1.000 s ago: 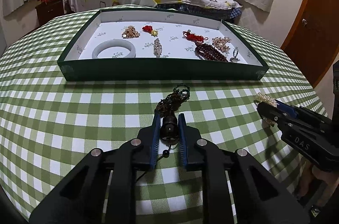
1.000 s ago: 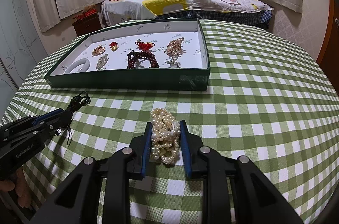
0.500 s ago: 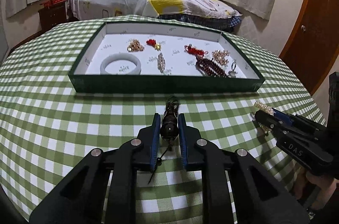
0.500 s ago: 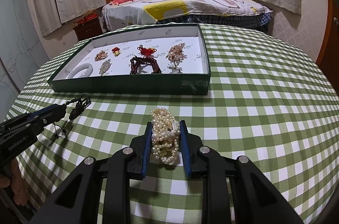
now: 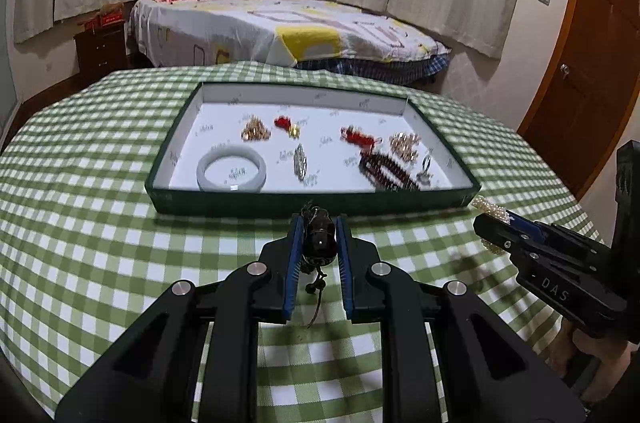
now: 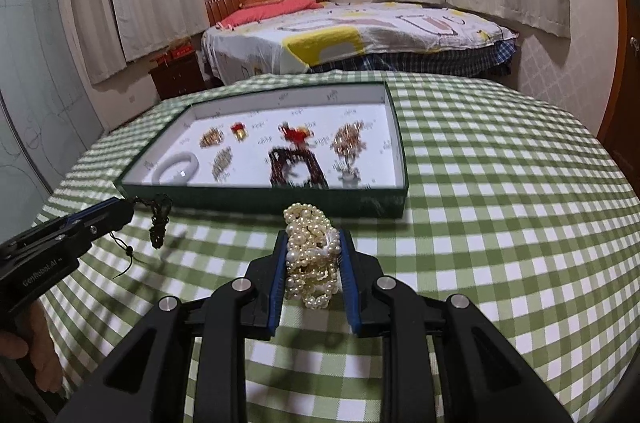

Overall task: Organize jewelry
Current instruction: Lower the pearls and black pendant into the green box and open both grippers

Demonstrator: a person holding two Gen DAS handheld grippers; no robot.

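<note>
My left gripper (image 5: 318, 223) is shut on a dark beaded bracelet (image 5: 319, 237), lifted off the checked tablecloth with its cord dangling below. The same left gripper (image 6: 130, 209) shows at the left of the right wrist view, the dark beaded bracelet (image 6: 160, 219) hanging from its tip. My right gripper (image 6: 313, 237) is shut on a bundle of pearl strands (image 6: 312, 255), also held above the cloth; that right gripper (image 5: 486, 219) appears at the right edge of the left wrist view. Just beyond both stands a dark green tray (image 5: 240, 201) with a white floor.
The tray (image 6: 256, 195) holds a pale bangle (image 5: 231, 170), a dark red bead bracelet (image 5: 386, 171), red knots, gold brooches and a ring. The round table's green checked cloth (image 6: 500, 223) surrounds it. A bed (image 5: 280, 31) lies behind, a wooden door (image 5: 588, 63) to the right.
Both grippers have risen with their jewelry: the dark bracelet and the pearls left the cloth and now hang in the air. The tray sits higher and farther in view.
</note>
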